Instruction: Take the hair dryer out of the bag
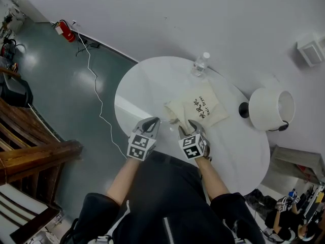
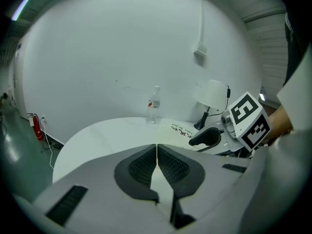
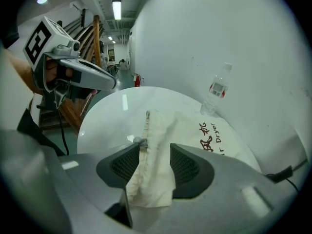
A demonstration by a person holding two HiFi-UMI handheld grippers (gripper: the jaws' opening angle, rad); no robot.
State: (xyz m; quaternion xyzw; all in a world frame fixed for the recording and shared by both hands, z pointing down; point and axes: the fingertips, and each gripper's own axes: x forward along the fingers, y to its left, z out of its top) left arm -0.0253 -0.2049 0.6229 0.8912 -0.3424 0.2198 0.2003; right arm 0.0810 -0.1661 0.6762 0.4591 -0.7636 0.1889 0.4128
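My right gripper (image 3: 155, 165) stands open astride the bag's (image 3: 195, 130) near edge; the bag runs straight ahead. My left gripper (image 2: 156, 165), clenched empty, sits alongside.

The bag (image 1: 200, 105) lies on the counter (image 1: 147, 85) ahead of me, its near end between the fingers (image 3: 187, 167) of my right gripper (image 1: 189, 127). The water bottle (image 1: 200, 65) stands behind the bag, the lamp (image 1: 271, 108) to its right. My left gripper (image 1: 151, 122) is just left of the right one.
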